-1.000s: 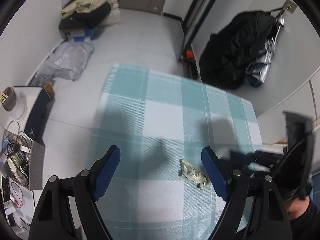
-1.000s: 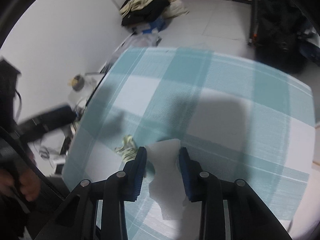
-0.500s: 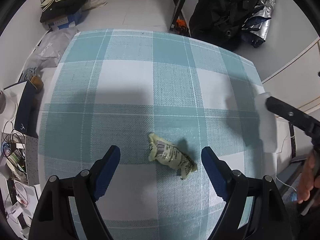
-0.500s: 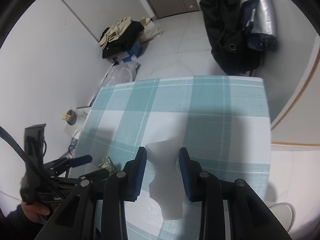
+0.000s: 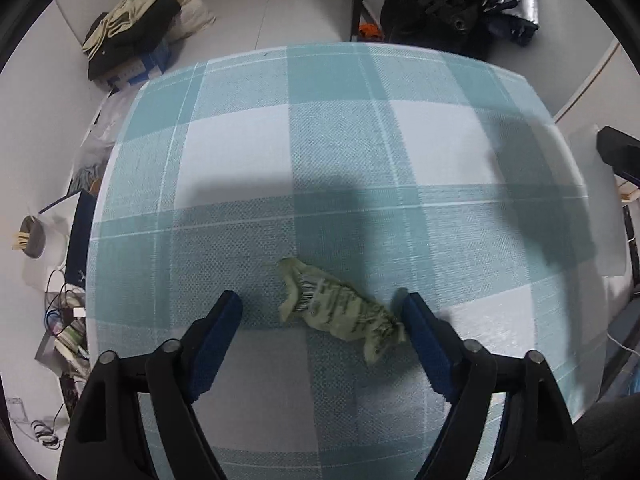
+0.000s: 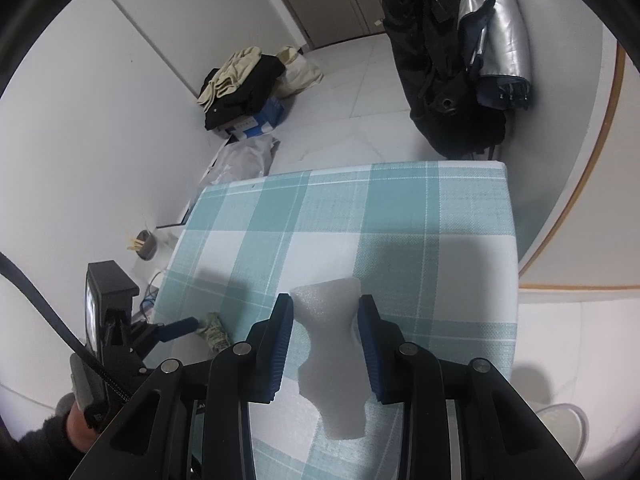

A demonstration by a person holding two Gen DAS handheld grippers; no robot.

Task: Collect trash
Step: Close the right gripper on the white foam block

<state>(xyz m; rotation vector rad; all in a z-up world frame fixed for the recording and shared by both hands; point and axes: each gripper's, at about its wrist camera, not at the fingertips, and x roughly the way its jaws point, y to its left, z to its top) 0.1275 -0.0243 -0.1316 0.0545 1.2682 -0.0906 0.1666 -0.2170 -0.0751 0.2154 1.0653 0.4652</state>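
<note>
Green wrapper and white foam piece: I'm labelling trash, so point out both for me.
green wrapper (image 5: pixel 340 312), left wrist view, on its printed middle.
white foam piece (image 6: pixel 328 320), right wrist view, on its upper part between the fingers.

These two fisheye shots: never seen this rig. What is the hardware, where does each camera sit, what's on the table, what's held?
No robot here: a person holds a two-finger gripper in each hand, with a camera on each looking along its fingers. In the left wrist view, the left gripper has its jaws open around a crumpled green wrapper lying on the checked tablecloth; they have just been closing. In the right wrist view, the right gripper is shut on a white foam piece, held above the cloth. The left gripper and wrapper also show at that view's lower left.
</note>
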